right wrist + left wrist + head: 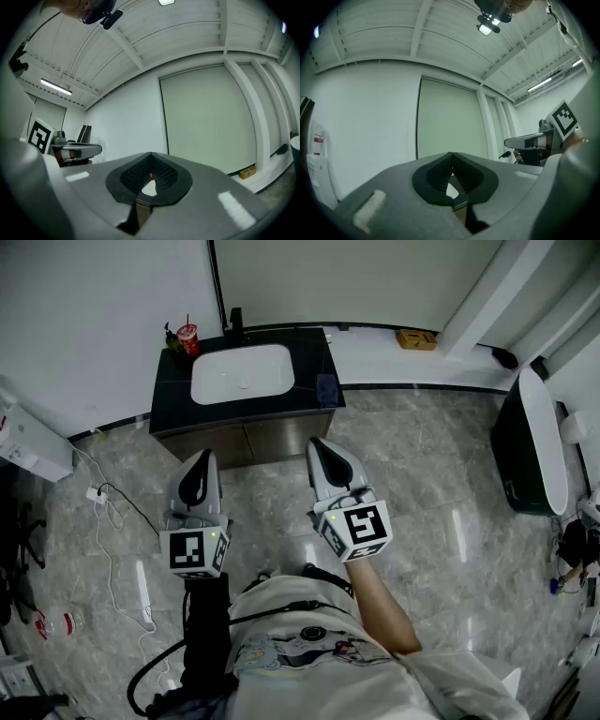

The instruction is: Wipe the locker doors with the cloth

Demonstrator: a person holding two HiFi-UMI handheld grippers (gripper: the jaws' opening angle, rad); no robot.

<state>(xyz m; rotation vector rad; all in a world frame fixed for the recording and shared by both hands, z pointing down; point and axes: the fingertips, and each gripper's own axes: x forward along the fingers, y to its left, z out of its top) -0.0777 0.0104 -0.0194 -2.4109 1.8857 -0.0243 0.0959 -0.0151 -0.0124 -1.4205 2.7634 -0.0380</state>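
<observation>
The person's pale shirt (309,657) fills the bottom of the head view. Just ahead of it the left gripper (201,457) and the right gripper (320,444) are held level, side by side over the grey marble floor (422,484), each with its jaws pressed together and nothing between them. Both point toward the black-topped bench (173,399), which has a white basin (242,374) and a red cup (187,337) at its rear left corner; no view shows where the cloth is.
</observation>
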